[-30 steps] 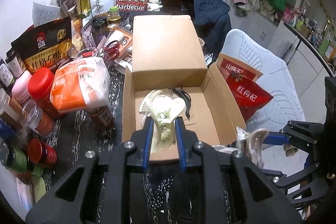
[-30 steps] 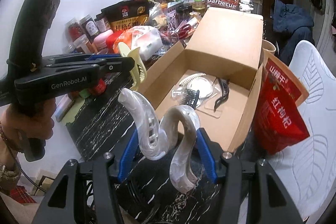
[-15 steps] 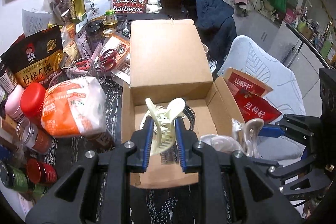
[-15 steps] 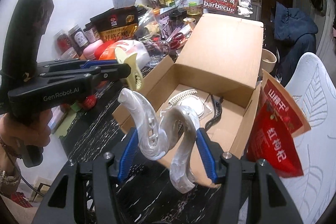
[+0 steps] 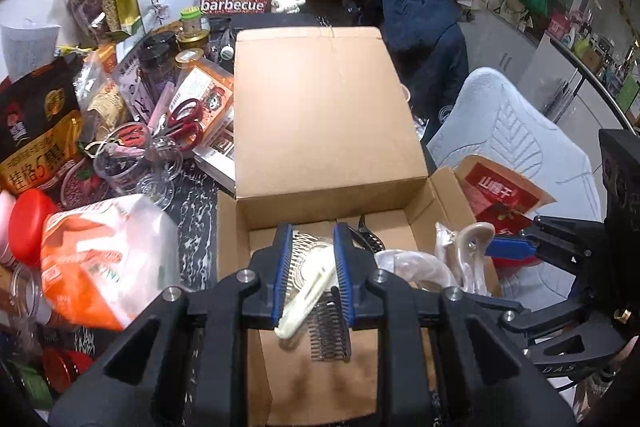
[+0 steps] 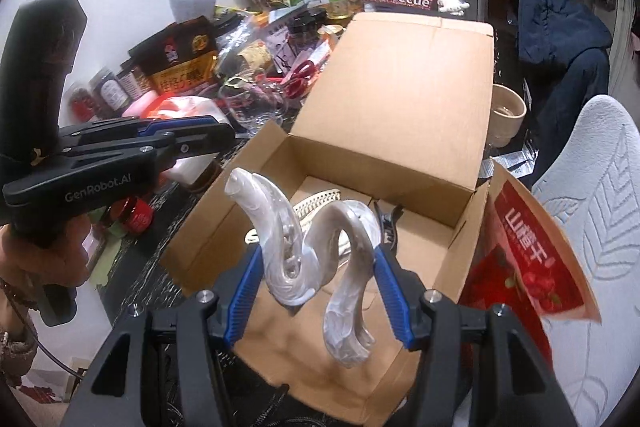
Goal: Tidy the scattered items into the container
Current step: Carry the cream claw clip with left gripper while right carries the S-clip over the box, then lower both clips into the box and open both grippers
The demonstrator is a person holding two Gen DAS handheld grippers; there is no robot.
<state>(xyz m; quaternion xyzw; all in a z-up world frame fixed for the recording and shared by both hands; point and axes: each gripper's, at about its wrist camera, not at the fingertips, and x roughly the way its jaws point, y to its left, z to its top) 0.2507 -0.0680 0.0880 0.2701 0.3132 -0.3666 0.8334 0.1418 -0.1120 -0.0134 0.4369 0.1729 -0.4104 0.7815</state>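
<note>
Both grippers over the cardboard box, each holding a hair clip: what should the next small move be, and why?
Probably lower slightly and open both. The left gripper pinches the cream claw clip and the right gripper the pearly clip, both already above the open cardboard box, where combs lie.

**Materials and surface finish**

Cardboard box [image 5: 328, 115]: plain brown corrugated board, matt, with a faint taped seam on the lid. Cream hair claw [image 5: 308, 299]: smooth plastic, slight sheen. Pearl hair claw [image 6: 320, 251]: glossy marbled plastic, translucent in places. Comb [image 5: 330, 327] in the box: thin metal teeth, dull shine. Gripper bodies: matt black plastic; finger pads [image 6: 390, 291]: ribbed blue rubber-like facing. Tabletop [image 5: 196, 211]: polished black stone veined white. Red snack bag [image 6: 528, 267]: glossy film.
</note>
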